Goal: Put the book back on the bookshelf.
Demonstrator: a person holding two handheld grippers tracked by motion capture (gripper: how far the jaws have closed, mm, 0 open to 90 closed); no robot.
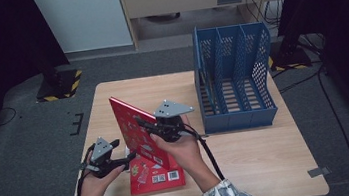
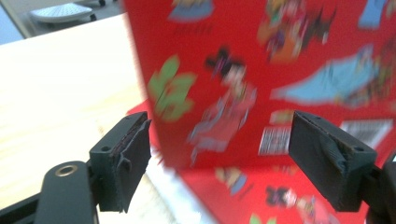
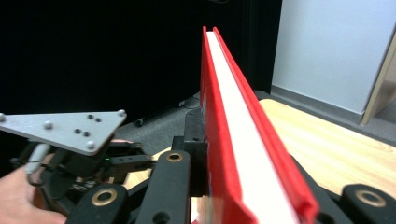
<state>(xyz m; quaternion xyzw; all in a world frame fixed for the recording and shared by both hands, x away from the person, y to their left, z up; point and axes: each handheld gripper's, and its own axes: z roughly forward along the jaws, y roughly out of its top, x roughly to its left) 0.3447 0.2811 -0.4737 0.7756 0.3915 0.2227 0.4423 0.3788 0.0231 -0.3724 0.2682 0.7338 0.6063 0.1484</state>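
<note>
High view first: the red book (image 1: 133, 128) stands tilted on edge near the middle of the table (image 1: 251, 164), its lower part resting on a second red book (image 1: 158, 176) that lies flat at the near edge. My right claw (image 1: 141, 122) is clamped on the raised book's right edge; in the right gripper view the white page block (image 3: 243, 154) sits squeezed between thin, stiff red covers, with my black pads hard against them. My left claw (image 1: 128, 157) is just left of the book, jaws apart with nothing pinched; the left gripper view shows its ribbed rubber pads (image 2: 128, 161) either side of the glossy cover and its cartoon figures.

To do this well, I judge I should keep the right grip firm near the spine side, so the slick covers cannot slip, and guide with the left. Far right stands the blue file rack (image 1: 234, 78), perforated plastic with upright dividers, the likely place for it.
</note>
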